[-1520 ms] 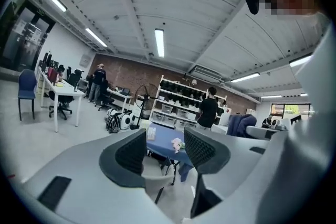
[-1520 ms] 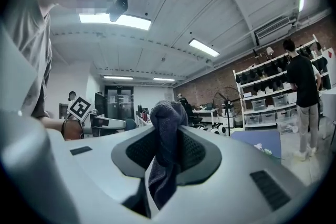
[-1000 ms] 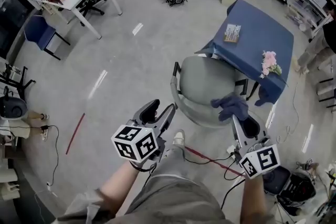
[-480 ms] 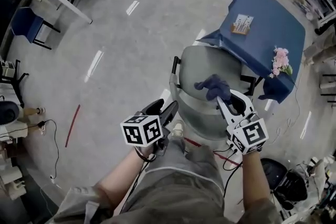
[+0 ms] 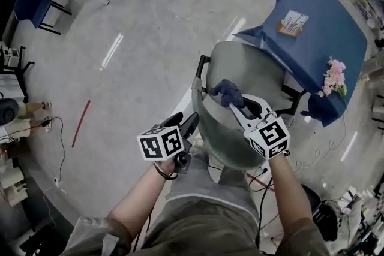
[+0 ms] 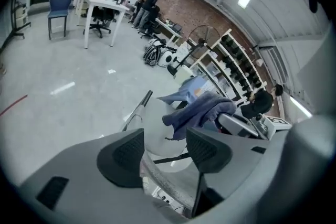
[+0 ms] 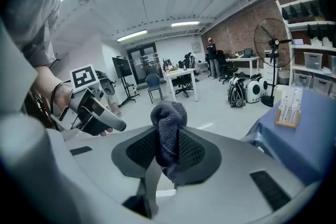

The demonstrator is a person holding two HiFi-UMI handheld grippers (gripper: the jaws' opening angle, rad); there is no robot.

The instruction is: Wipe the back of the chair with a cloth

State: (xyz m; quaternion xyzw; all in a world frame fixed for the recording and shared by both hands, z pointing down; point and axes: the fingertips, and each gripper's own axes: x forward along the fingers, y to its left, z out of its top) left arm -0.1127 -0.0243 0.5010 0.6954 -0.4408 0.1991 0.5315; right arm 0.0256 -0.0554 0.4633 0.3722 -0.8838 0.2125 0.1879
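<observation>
Well, in the head view the right gripper (image 5: pixel 234 107) is clamped on the cloth (image 5: pixel 227 93), which hangs above the chair's (image 5: pixel 246 72) seat, just inside the top of its back (image 5: pixel 219 144). The left gripper (image 5: pixel 187 124) sits just beside the back's left edge. To wipe well, I judge the cloth should be pressed flat against the back and drawn along its curve in overlapping passes, with the left gripper pinching that edge to steady the chair. The back is seen nearly edge-on and looks see-through, so which face the cloth is nearer is hard to make out, and whatever holds the chair up is hidden under the seat. In the left gripper view the jaws have just been opening and stand wide, with nothing pressed between the pads. The back's top edge shows through the gap, but whether it lies between them or just beyond I cannot tell. In the right gripper view the jaws pinch the cloth at its middle, its bunched end standing up past the tips. The chair is almost wholly hidden behind the gripper's own body, so contact between cloth and back cannot be judged there.
</observation>
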